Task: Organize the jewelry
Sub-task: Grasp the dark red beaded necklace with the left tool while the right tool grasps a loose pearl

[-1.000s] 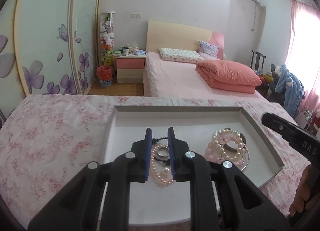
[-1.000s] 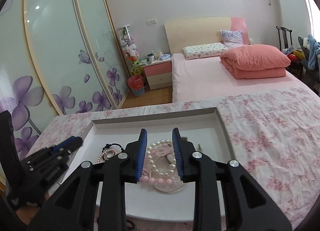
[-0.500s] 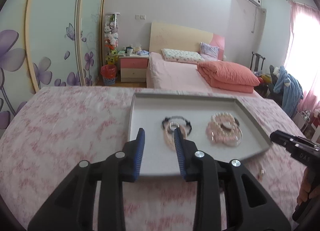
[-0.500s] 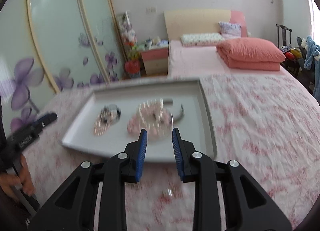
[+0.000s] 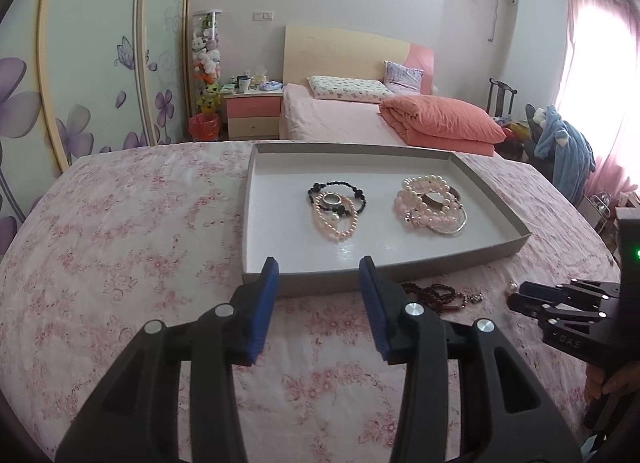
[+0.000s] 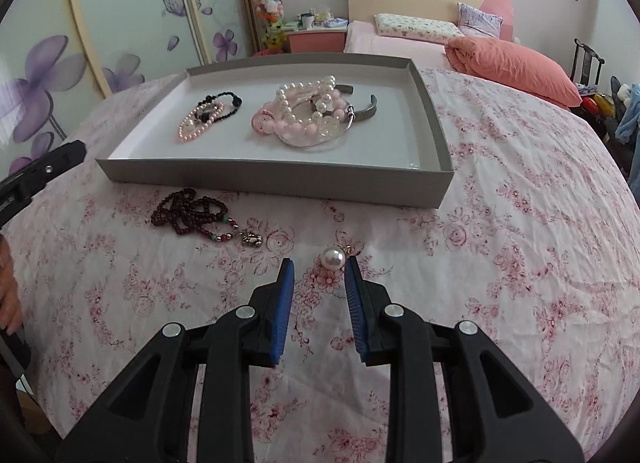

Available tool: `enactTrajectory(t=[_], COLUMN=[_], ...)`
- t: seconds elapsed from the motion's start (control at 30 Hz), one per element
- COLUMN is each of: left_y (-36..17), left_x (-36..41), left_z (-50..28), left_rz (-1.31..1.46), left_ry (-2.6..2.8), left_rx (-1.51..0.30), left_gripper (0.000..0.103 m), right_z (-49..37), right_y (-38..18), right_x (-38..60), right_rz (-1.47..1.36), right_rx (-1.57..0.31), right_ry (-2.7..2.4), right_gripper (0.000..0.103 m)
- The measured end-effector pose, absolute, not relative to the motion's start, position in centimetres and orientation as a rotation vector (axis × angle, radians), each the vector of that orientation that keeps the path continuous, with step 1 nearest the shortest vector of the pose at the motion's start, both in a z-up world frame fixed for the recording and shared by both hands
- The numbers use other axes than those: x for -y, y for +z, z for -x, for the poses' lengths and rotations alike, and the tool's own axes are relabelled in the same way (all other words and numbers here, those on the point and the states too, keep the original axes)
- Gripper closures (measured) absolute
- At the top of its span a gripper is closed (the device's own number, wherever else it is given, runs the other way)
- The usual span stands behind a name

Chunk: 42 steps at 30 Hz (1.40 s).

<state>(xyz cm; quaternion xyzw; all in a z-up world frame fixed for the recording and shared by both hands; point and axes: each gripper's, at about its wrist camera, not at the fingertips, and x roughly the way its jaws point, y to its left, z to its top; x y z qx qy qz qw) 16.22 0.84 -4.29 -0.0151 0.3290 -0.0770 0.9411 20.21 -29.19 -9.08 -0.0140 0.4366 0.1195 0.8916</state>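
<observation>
A grey tray (image 5: 312,285) lies on the floral bedcover. In it are a pink pearl strand with black beads (image 5: 336,209) and a pile of pearl bracelets with a silver bangle (image 5: 432,203). My left gripper (image 5: 319,263) hovers at the tray's near wall, its jaws opening with nothing between them. In front of the tray (image 6: 280,183) a dark red bead bracelet (image 6: 192,213) and a single white pearl pendant (image 6: 333,258) lie on the cloth. My right gripper (image 6: 319,263) is open just short of the pearl, which sits close to the right fingertip.
The floral bedcover (image 6: 520,223) spreads wide to the right and the near side. A person's hand (image 6: 8,295) shows at the left edge. Beyond are a pink bed (image 5: 360,119), a wardrobe with sliding doors (image 5: 100,63) and a chair with clothes (image 5: 560,143).
Both grippers have drawn back from over the tray to its near side. The left jaws widened, leaving the pink pearl strand in the tray. The right gripper dropped toward the loose pearl.
</observation>
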Motion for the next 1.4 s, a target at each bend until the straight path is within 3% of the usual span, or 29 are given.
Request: enactTrajectory(t=[0.2, 0.33, 0.63, 1.13, 1.2, 1.27, 1.3, 1.4], left_y=[-4.4, -4.8, -6.3, -10.4, -10.4, -10.2, -10.1, -10.0], left_x=[-0.2, 0.2, 4.0, 10.3, 10.1, 10.0, 9.9, 9.2], left_z=[-16.3, -16.5, -17.1, -20.4, -20.6, -20.6, -20.6, -20.5], left_rz=[0.017, 0.010, -0.071, -0.212, -0.192, -0.191, -0.192, -0.180], left_ry=[-0.165, -0.174, -0.269, -0.357, -0.361, -0.360, -0.361, -0.361], left_rx=[-0.679, -0.692, -0.752, -0.894, -0.899, -0.887, -0.882, -0.881], left_gripper=[0.060, 0.060, 0.046, 0.032, 0.041, 0.061, 0.077, 0.089], right_z=[-20.5, -20.7, -20.4, -20.7, -20.7, -20.7, -20.7, -20.6], right_y=[-9.4, -9.4, -9.4, -9.6, -9.6, -9.6, -9.6, -9.5], right_x=[29.1, 28.9, 31.1, 32.0, 31.9, 32.0, 31.9, 31.8], right_rz=[0.034, 0.061, 0.042, -0.020, -0.019, -0.016, -0.010, -0.001], right_rx=[-0.908, -0.896, -0.873, -0.878, -0.878, -0.878, -0.878, -0.877], right_ry=[0.233, 0.213, 0.101, 0.133, 0.133, 0.132, 0.132, 0.133], right_gripper=[0.078, 0.089, 0.089, 0.089, 0.089, 0.089, 0.089, 0.089])
